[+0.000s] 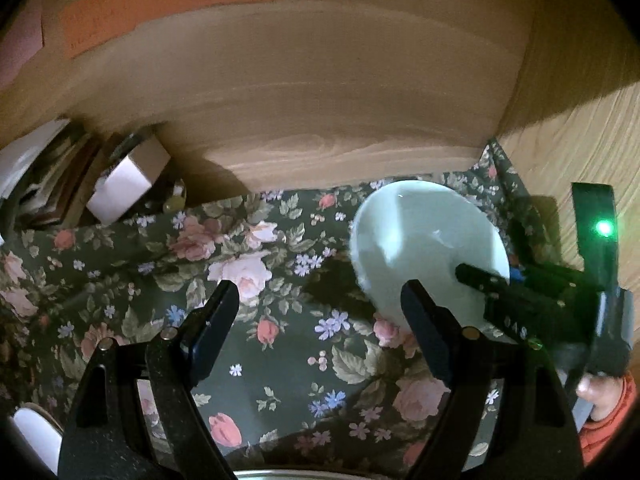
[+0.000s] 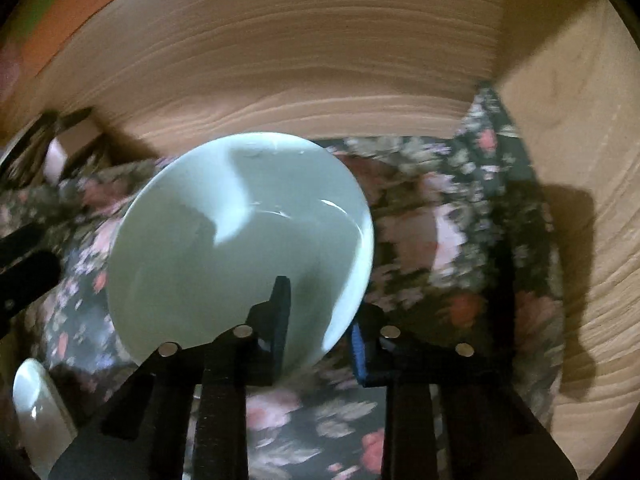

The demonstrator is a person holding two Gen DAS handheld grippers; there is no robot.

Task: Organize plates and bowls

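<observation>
A pale green bowl (image 1: 420, 240) rests on the floral cloth (image 1: 256, 344) near the wooden back wall. My right gripper (image 2: 320, 330) is shut on the bowl (image 2: 216, 248) at its near rim, one finger inside the bowl and the other outside. In the left wrist view the right gripper (image 1: 486, 280) comes in from the right, on the bowl's right edge. My left gripper (image 1: 320, 306) hangs open over the cloth just left of the bowl, with nothing between its fingers. Its black body also shows at the left edge of the right wrist view.
A wooden wall (image 1: 320, 100) closes the back and a wooden side panel (image 2: 580, 160) the right. Books and a small cardboard box (image 1: 128, 178) crowd the back left. Another pale dish (image 2: 36, 412) sits at the near left. A hand in an orange sleeve (image 1: 604, 400) holds the right gripper.
</observation>
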